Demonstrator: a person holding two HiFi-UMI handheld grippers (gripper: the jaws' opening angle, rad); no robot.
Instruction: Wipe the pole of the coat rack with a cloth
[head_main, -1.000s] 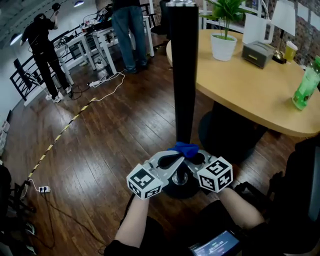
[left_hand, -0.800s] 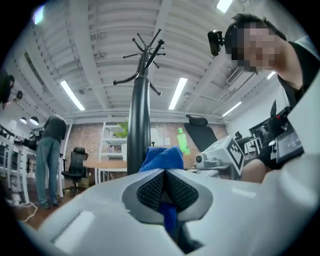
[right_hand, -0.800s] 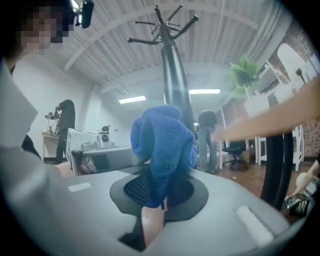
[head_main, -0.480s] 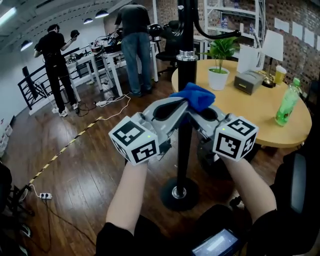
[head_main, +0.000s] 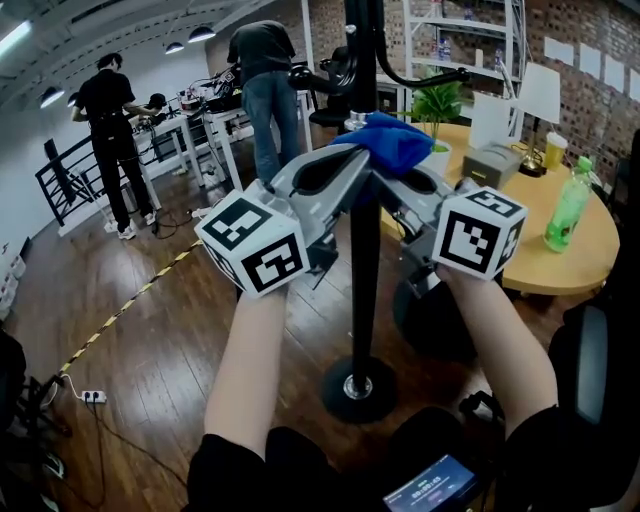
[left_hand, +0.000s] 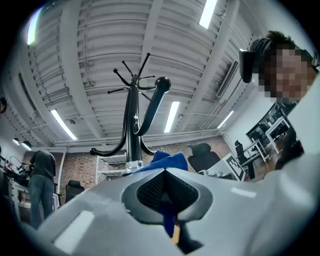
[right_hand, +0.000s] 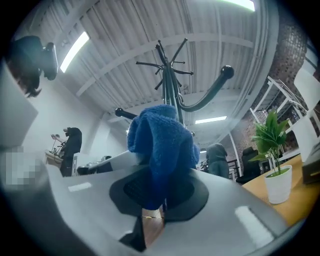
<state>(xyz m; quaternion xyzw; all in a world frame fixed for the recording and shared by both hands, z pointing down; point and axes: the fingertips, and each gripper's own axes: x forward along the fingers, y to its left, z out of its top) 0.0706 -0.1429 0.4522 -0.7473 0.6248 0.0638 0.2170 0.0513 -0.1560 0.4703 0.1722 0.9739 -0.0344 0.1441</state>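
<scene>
The coat rack's black pole (head_main: 364, 260) rises from its round base (head_main: 357, 387) on the wooden floor. A blue cloth (head_main: 391, 141) is bunched around the pole high up, just under the hooks. My left gripper (head_main: 352, 166) and right gripper (head_main: 398, 183) meet at the pole from either side, both shut on the cloth. In the left gripper view the cloth (left_hand: 168, 161) is pinched in my left gripper (left_hand: 167, 197), with the pole (left_hand: 132, 125) behind it. In the right gripper view the cloth (right_hand: 162, 145) bulges out of my right gripper (right_hand: 155, 202), hiding the lower pole (right_hand: 170, 85).
A round wooden table (head_main: 560, 262) stands close on the right with a potted plant (head_main: 437, 105), a green bottle (head_main: 566, 208) and a grey box (head_main: 499, 160). Two people (head_main: 262, 80) stand at desks at the back left. Cables and striped tape (head_main: 120, 310) cross the floor.
Both grippers have slid the cloth up the pole, from just above the base a second ago to near the hooks now. The head view has tilted up with them.
</scene>
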